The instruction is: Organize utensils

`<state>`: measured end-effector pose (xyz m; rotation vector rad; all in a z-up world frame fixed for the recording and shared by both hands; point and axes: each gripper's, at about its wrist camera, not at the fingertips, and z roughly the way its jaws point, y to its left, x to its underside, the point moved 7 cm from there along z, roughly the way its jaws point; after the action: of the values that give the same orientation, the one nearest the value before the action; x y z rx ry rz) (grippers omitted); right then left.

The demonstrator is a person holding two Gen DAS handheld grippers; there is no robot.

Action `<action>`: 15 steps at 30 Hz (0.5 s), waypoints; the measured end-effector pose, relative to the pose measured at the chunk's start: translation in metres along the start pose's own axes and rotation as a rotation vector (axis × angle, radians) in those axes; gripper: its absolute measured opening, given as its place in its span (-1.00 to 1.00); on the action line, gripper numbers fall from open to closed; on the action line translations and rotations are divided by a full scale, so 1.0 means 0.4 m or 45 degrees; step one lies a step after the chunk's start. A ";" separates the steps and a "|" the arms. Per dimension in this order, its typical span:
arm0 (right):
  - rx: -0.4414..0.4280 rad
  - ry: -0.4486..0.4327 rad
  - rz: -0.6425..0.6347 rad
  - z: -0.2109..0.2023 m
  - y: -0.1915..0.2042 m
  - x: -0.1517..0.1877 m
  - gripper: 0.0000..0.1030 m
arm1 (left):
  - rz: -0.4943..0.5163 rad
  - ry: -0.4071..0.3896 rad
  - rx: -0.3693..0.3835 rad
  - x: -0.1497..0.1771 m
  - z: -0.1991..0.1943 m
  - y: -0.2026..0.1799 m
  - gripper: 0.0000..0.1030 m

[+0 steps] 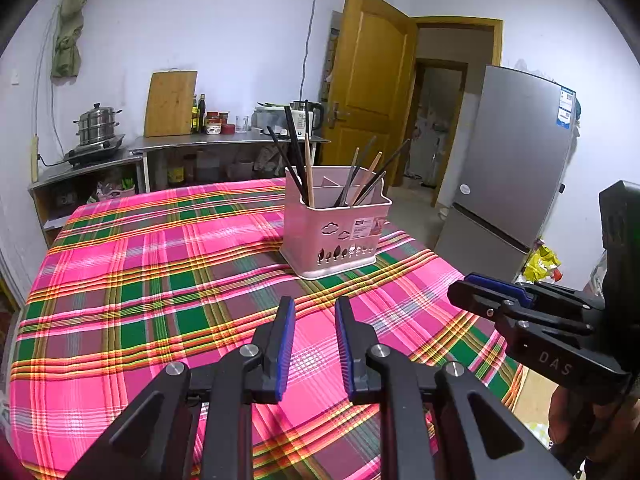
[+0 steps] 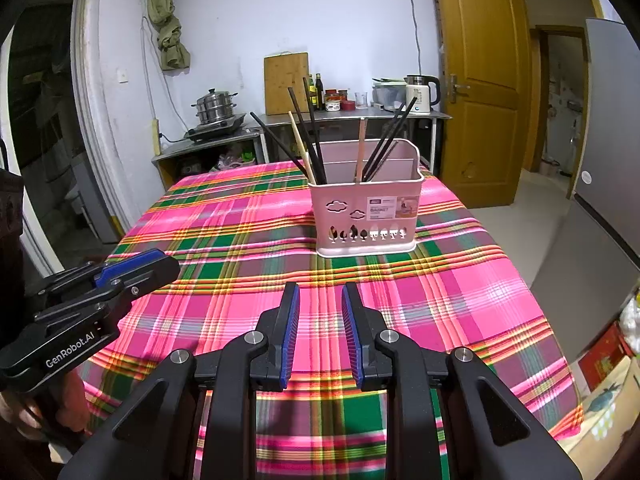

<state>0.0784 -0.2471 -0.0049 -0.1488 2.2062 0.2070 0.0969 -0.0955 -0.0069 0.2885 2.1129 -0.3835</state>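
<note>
A pink utensil basket [image 1: 336, 232] [image 2: 368, 212] stands upright on the far half of the plaid tablecloth. Several black and wooden chopsticks [image 1: 298, 164] [image 2: 310, 140] stand in its left compartment, and several more [image 1: 366, 178] [image 2: 384, 144] lean in its right one. My left gripper [image 1: 315, 310] is open and empty, low over the cloth in front of the basket. It also shows at the left of the right wrist view [image 2: 160, 262]. My right gripper [image 2: 320, 294] is open and empty, also short of the basket. It shows at the right of the left wrist view [image 1: 464, 286].
The table [image 1: 120, 280] [image 2: 460, 300] carries a pink, green and yellow plaid cloth. Behind it are steel counters with a steamer pot [image 1: 96, 124], cutting board [image 2: 286, 82] and kettle [image 2: 422, 94]. A fridge [image 1: 516, 152] and an open wooden door [image 2: 480, 80] stand to the right.
</note>
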 end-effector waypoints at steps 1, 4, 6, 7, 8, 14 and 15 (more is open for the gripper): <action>0.002 0.001 0.000 0.001 -0.001 0.000 -0.56 | 0.000 0.000 -0.001 0.001 -0.001 0.001 -0.62; 0.005 0.001 0.000 0.000 -0.002 0.001 -0.56 | 0.001 0.000 0.000 0.001 -0.001 -0.001 -0.61; 0.005 0.002 0.001 0.001 -0.005 0.001 -0.56 | 0.003 0.001 0.001 0.002 -0.002 0.001 -0.61; 0.004 0.003 0.000 0.000 -0.003 0.001 -0.56 | 0.002 0.000 0.000 0.001 -0.001 -0.001 -0.61; 0.005 0.004 0.000 0.000 -0.005 0.002 -0.56 | 0.002 0.000 0.000 0.001 -0.001 -0.001 -0.61; 0.006 0.003 -0.001 0.000 -0.003 0.002 -0.56 | 0.002 0.000 -0.001 0.001 0.000 -0.001 -0.61; 0.005 0.003 -0.001 0.000 -0.004 0.003 -0.56 | 0.002 0.001 0.000 0.001 -0.001 -0.001 -0.61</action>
<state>0.0780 -0.2486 -0.0059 -0.1477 2.2089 0.2019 0.0963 -0.0957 -0.0071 0.2900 2.1133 -0.3829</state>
